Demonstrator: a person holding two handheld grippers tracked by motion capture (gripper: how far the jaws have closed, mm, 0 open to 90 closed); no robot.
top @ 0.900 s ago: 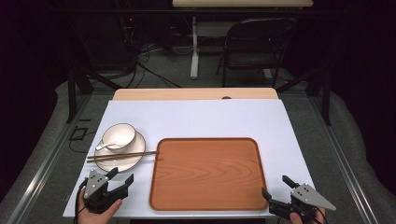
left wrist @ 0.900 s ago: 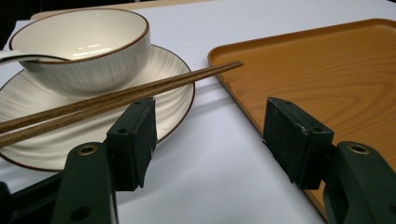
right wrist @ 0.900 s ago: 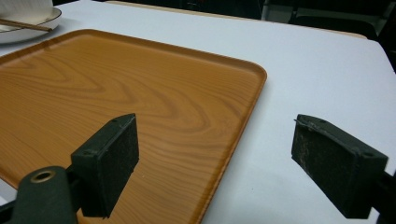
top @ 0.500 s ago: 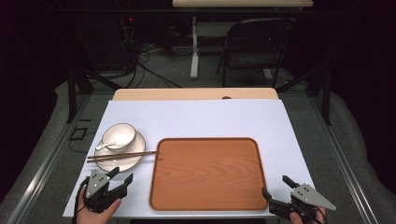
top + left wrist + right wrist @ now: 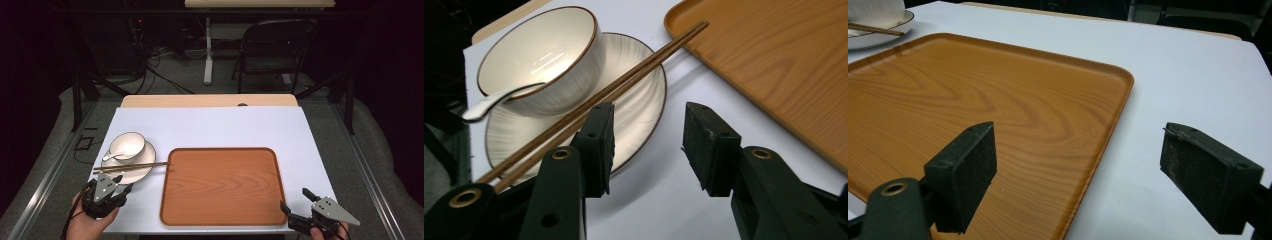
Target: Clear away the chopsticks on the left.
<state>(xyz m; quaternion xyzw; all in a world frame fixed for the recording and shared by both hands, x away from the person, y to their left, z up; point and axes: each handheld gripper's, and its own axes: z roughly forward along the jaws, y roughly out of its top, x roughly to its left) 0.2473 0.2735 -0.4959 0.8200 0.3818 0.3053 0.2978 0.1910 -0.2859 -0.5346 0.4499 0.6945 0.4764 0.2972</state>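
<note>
Hands at the near counter edge each hold a black hand-held gripper: the left hand-held gripper (image 5: 121, 190), jaws moderately parted and empty, sits just before the round white brown-rimmed ceramic plate (image 5: 644, 95); the right hand-held gripper (image 5: 296, 205), jaws wide and empty, straddles the near right corner of the rectangular wood-grain orange tray (image 5: 222, 185). No readable writing shows. Farther off, brown wooden chopsticks (image 5: 131, 167) lie across the plate, tips reaching the tray's rim, and a white brown-rimmed bowl (image 5: 127, 145) holding a white spoon (image 5: 489, 104) stands on the plate atop the white counter (image 5: 210, 125).
</note>
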